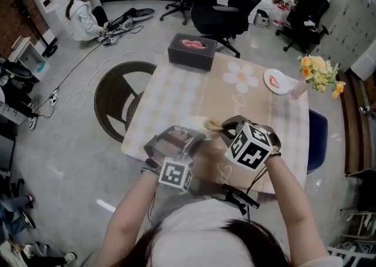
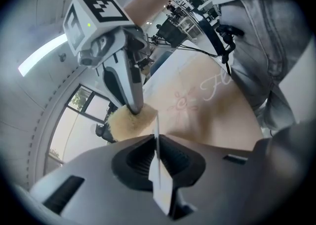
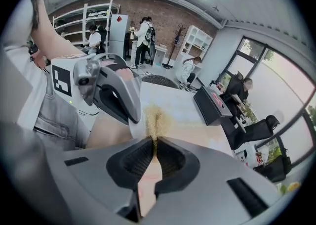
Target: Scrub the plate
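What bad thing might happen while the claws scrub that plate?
The left claw pinches only the thin rim of the plate, so a hard push from the brush in the right claw might twist it loose. Then the plate could bang onto the table and chip.

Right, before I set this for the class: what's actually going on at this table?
A person stands over the table with a gripper in each hand. The left gripper is shut on the rim of a white plate. The right gripper is shut on the wooden handle of a scrubbing brush, and its tan bristles sit against the plate. It looks like mid-scrub: one gripper steadies the plate, the other works the brush.
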The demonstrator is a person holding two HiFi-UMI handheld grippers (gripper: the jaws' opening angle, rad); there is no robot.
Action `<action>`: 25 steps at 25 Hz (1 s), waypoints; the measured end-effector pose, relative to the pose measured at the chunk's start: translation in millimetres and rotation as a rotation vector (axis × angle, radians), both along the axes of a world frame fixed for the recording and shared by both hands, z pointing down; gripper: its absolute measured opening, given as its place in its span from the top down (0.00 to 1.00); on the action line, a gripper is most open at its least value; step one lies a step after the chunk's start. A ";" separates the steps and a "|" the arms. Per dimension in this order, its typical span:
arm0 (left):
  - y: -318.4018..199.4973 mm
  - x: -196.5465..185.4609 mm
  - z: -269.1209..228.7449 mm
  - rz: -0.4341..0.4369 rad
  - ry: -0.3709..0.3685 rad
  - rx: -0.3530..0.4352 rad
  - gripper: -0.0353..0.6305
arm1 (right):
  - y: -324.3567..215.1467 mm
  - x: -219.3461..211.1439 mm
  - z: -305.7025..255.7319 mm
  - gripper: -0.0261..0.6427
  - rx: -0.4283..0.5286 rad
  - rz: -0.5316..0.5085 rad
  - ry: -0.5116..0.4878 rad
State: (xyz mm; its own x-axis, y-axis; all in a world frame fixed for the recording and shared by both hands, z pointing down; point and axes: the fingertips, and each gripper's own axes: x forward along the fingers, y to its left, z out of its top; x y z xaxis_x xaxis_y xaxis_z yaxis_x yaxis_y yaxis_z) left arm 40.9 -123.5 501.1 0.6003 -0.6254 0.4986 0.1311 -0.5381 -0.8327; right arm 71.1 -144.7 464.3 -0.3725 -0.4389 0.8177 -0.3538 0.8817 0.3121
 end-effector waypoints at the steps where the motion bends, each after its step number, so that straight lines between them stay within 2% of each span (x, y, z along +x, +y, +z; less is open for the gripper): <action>1: 0.2 -0.1 -0.3 0.000 -0.006 0.003 0.92 | 2.9 -3.4 -1.9 0.92 -0.005 -0.006 0.002; 11: 3.0 5.5 -0.8 0.002 -0.026 0.015 0.92 | 14.5 -17.2 6.0 0.92 -0.016 0.007 0.080; 14: 7.6 6.9 5.2 0.024 -0.049 0.013 0.91 | 13.7 -16.7 13.4 0.92 -0.037 0.002 0.106; 18: 14.2 7.0 12.4 0.044 -0.081 -0.015 0.91 | 5.9 -11.2 20.6 0.92 -0.019 -0.019 0.153; 25: 7.1 8.3 4.3 0.037 -0.057 0.013 0.91 | -17.5 4.8 40.7 0.92 0.025 -0.037 0.258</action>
State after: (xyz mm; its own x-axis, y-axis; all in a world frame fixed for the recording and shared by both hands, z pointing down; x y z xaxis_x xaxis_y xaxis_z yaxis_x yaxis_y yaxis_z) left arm 49.2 -116.4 505.5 0.5939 -0.6099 0.5247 0.1975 -0.5216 -0.8300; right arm 75.9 -162.2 505.0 -0.1687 -0.4501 0.8769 -0.2275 0.8834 0.4097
